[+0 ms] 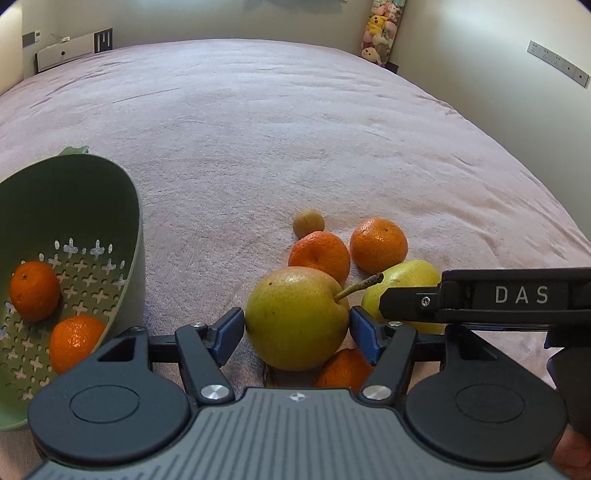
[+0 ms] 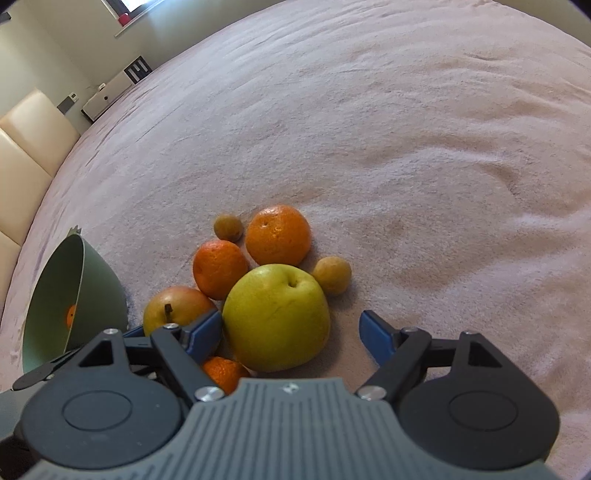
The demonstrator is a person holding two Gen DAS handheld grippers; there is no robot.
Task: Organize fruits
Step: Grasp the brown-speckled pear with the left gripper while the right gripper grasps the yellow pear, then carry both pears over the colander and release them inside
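Two grippers work one crowded pile. My left gripper [image 1: 297, 334] stands open around the stemmed pear [image 1: 295, 317]; my right gripper [image 2: 291, 332] stands open around the green pear [image 2: 275, 317]. Closing both risks colliding fingers, scattering tangerines [image 1: 319, 254] away from the colander [image 1: 110, 192].

A home bedroom: a wide bed [image 1: 295, 129] under a pink blanket fills both views, plush toys [image 1: 380, 33] hang at the upper right, and cream padded panels [image 2: 26, 147] line the left wall.
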